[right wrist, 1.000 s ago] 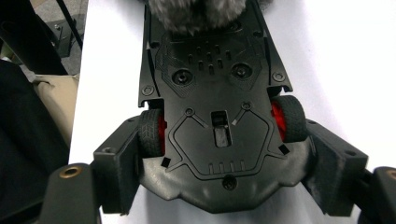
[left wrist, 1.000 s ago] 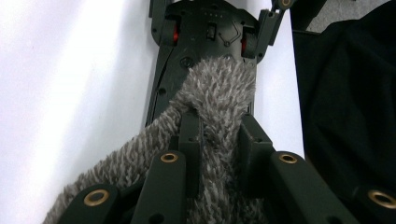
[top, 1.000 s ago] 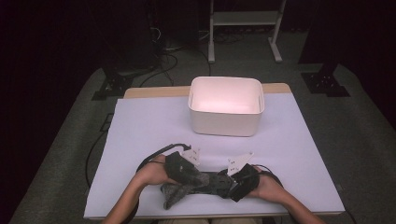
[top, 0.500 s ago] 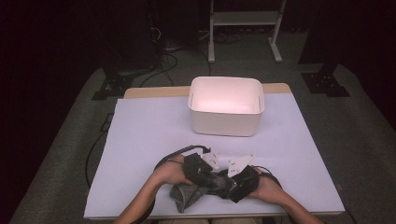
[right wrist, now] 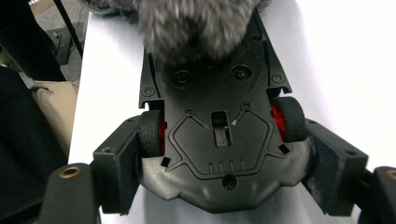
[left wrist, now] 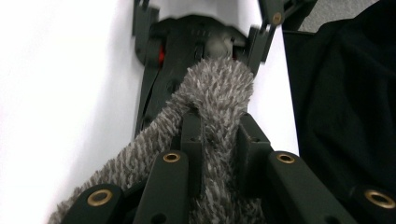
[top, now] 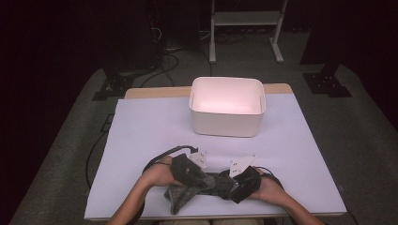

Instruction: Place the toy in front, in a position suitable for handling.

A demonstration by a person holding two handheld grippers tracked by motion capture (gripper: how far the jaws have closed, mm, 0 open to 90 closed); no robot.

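Oddly, no brand or lettering can be read anywhere; the underside of the black plastic toy car [right wrist: 219, 135] carries only moulded lines, screw holes and a small slot. Its rubber tyres have ribbed tread over red hubs. It is turned belly-up near the front edge of the white-covered table [top: 141, 140], and the right gripper [right wrist: 224, 163] has its jaws closed against the car's two sides at the wheels. The left gripper [left wrist: 217, 133] has its jaws nearly together, pinching a fuzzy grey knitted cloth [left wrist: 210, 98] whose bunched end rests against the car's far end. Well behind them, the white rounded-corner plastic tub [top: 227, 112] stands upright; its inside shows only bare, smooth walls.
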